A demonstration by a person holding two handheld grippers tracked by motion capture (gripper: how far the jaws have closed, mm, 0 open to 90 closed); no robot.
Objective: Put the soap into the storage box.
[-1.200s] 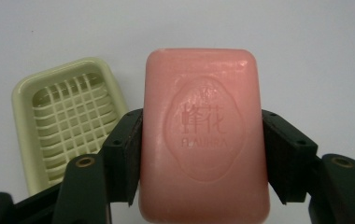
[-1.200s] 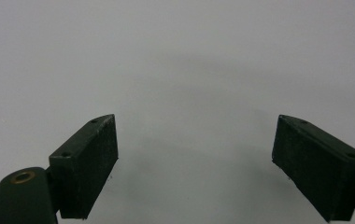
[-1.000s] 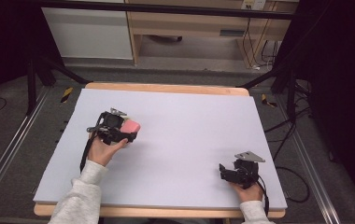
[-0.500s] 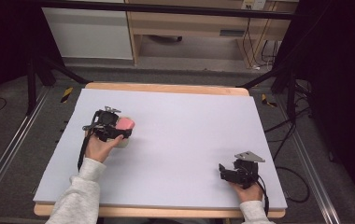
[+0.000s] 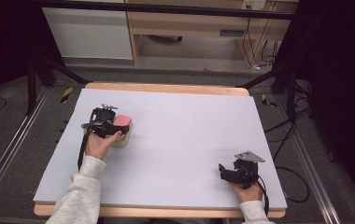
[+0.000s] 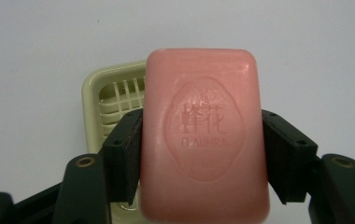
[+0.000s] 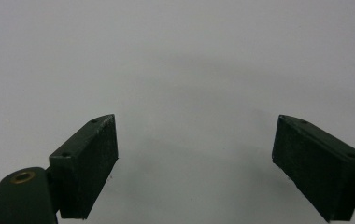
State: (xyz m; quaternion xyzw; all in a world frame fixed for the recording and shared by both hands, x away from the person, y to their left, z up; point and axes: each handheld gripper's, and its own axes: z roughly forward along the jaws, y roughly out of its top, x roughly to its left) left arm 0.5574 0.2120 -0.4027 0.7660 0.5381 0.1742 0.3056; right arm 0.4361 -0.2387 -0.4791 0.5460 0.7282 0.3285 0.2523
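Observation:
A pink soap bar (image 6: 202, 135) stamped FLAUHRA is clamped between the jaws of my left gripper (image 6: 201, 154), which is shut on it. Below the bar lies a pale yellow-green soap dish (image 6: 102, 105) with a slotted grid; the bar hides most of it. In the high view the left gripper (image 5: 108, 125) holds the soap bar (image 5: 122, 121) over the soap dish (image 5: 121, 140) at the table's left. My right gripper (image 5: 226, 173) rests near the front right, and its own view shows the right gripper (image 7: 196, 168) open over bare table.
The white table top (image 5: 185, 135) has a wooden rim at the back and front edges. Cables trail from both grippers. Wooden furniture and black stand legs lie beyond the far edge.
My left gripper has carried the soap bar slightly left and away from the person, lowering it over the soap dish. The right gripper has not moved.

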